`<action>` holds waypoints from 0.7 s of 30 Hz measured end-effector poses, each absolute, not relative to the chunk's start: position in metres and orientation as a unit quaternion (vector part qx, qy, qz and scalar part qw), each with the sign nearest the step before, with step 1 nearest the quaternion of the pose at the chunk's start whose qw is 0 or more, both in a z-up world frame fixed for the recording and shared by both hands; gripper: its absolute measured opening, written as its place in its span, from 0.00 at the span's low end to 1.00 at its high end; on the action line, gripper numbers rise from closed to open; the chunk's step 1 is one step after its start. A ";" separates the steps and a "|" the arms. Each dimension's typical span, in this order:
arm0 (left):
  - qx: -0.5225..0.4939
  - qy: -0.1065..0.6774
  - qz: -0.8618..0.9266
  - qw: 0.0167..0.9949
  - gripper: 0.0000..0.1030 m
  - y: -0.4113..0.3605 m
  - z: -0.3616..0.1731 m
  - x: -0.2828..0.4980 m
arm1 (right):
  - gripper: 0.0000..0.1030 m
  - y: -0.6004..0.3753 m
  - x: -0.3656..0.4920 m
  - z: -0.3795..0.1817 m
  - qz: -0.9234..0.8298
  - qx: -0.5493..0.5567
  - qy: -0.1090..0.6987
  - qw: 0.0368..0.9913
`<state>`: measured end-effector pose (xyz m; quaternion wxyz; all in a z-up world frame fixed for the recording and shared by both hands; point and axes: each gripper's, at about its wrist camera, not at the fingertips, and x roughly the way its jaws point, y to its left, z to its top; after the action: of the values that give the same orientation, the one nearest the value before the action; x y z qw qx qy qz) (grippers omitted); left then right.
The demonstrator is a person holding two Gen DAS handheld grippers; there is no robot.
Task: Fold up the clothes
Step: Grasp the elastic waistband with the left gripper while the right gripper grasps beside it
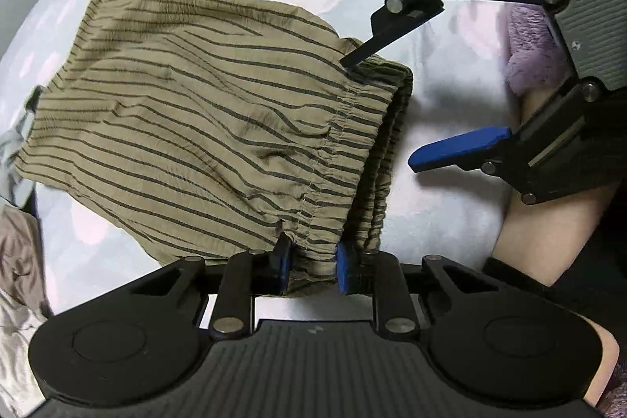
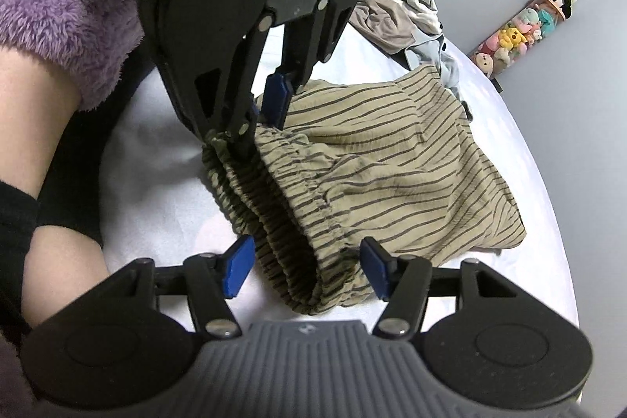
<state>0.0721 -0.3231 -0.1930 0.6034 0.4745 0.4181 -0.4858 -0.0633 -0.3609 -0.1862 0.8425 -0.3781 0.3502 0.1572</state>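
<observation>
The shorts (image 1: 188,112), tan with thin dark stripes, lie on the bed (image 1: 450,104), spread over a pale sheet with faint pink patches. Their gathered elastic waistband (image 1: 352,151) faces the person, and the leg ends point away toward the far side of the bed.

The left tool (image 1: 311,267) is clamped on the waistband: its two blue pads press a bunch of the striped cloth between them at one end of the band. In the right wrist view the same tool (image 2: 260,112) comes down from above onto the far end of the waistband (image 2: 298,190).

The right tool (image 2: 305,271) stands apart, its blue pads (image 2: 237,271) wide on either side of the near end of the waistband, with the cloth between them but not pinched. In the left wrist view the right tool (image 1: 386,108) shows one dark finger tip touching the top edge of the band and the other blue pad off the cloth, over bare sheet.

A fuzzy purple sleeve (image 2: 58,6) and a bare forearm (image 2: 35,116) sit at the near edge of the bed. A heap of other clothes (image 2: 399,14) lies beyond the shorts, toward the far edge. A tall clear tube of soft toys (image 2: 525,30) stands against the wall past the bed.
</observation>
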 end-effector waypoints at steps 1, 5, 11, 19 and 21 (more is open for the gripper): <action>0.469 0.421 -0.489 0.603 0.19 -0.322 -0.192 0.074 | 0.61 -0.361 -0.063 -0.186 0.158 -0.378 0.350 0.842; 0.453 0.425 -0.503 0.601 0.20 -0.320 -0.188 0.081 | 0.68 -0.361 -0.061 -0.186 0.162 -0.379 0.351 0.841; 0.428 0.432 -0.522 0.598 0.23 -0.316 -0.181 0.092 | 0.69 -0.359 -0.058 -0.192 0.171 -0.383 0.368 0.830; 0.486 0.395 -0.539 0.563 0.46 -0.325 -0.196 0.068 | 0.68 -0.357 -0.041 -0.203 0.167 -0.390 0.412 0.806; 0.505 0.391 -0.531 0.557 0.46 -0.331 -0.206 0.063 | 0.68 -0.355 -0.038 -0.207 0.167 -0.397 0.419 0.799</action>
<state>0.0635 -0.3314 -0.2057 0.5572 0.5051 0.3910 -0.5306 -0.0377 -0.3553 -0.2070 0.7991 -0.3975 0.4189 0.1673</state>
